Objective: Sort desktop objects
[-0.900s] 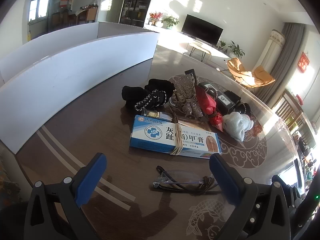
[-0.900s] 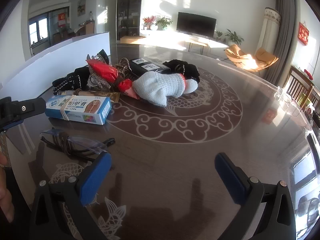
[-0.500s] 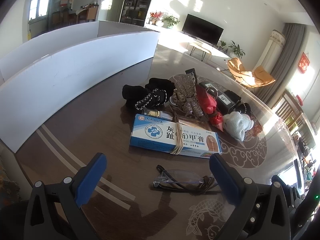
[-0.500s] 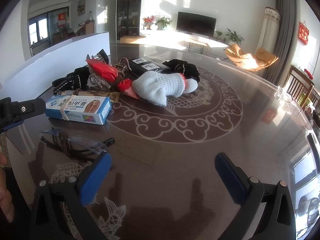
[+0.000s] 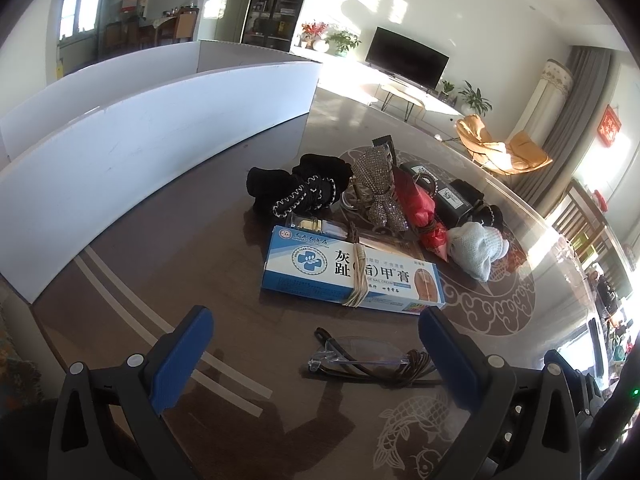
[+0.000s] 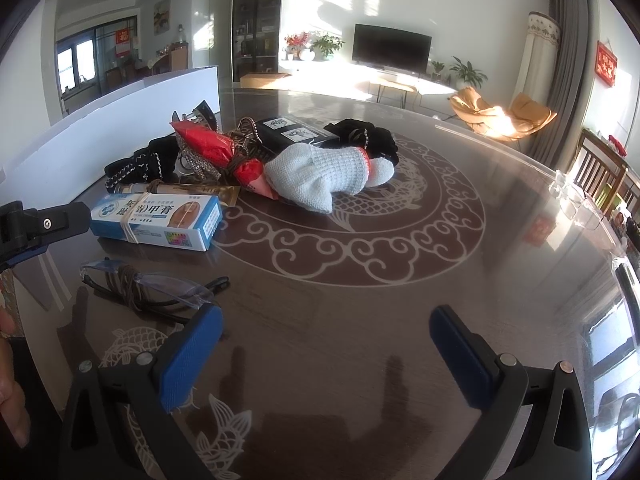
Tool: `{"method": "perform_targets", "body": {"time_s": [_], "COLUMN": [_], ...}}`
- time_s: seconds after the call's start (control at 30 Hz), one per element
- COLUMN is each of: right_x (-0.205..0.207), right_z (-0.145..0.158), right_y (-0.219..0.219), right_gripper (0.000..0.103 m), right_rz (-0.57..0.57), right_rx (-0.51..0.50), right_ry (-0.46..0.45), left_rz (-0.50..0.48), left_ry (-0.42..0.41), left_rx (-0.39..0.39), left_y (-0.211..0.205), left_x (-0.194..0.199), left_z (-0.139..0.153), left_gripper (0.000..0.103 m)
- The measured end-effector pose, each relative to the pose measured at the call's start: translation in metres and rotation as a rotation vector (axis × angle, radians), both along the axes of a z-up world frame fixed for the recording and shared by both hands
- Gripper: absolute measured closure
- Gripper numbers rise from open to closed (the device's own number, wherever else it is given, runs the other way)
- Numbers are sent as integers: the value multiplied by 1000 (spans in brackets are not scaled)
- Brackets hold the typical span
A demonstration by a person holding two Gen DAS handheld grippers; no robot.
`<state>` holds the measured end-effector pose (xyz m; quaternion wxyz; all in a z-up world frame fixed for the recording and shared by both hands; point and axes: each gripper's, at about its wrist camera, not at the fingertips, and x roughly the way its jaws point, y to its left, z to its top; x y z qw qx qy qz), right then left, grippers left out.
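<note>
A heap of small items lies mid-table. Nearest is a blue-and-white cream box (image 5: 352, 274) (image 6: 156, 218) bound with a rubber band. Folded clear glasses (image 5: 362, 358) (image 6: 148, 286) tied with brown cord lie in front of it. Behind are black gloves (image 5: 298, 192), a rhinestone piece (image 5: 376, 190), a red packet (image 5: 416, 204) (image 6: 208, 144), a pale knit glove (image 5: 478, 248) (image 6: 320, 172) and a black case (image 6: 292, 132). My left gripper (image 5: 316, 354) hangs open just short of the glasses. My right gripper (image 6: 326, 350) is open over bare table, with nothing between its fingers.
A tall white partition (image 5: 132, 152) (image 6: 120, 116) curves along the table's left side. The dark table (image 6: 400, 248) carries a pale scroll medallion. A person's hand (image 6: 8, 380) shows at the left edge of the right wrist view, with the left gripper's finger (image 6: 44, 224) above it.
</note>
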<state>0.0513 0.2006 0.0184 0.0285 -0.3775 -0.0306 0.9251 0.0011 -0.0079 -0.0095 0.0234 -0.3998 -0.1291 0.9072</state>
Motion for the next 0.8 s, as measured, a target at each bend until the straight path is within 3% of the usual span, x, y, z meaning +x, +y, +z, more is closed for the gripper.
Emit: {"method": "perform_targets", "body": {"time_s": [0.8], "right_x": [0], "right_z": [1], "right_y": [0], "right_gripper": [0], "right_rz": [-1], "right_rx": [-10], "right_ry": [-2], "left_rz": [-6], "left_ry": [5], "left_rx": [-28], "left_y": [3], "left_x": [1], "left_z": [1], "left_gripper": [0]}}
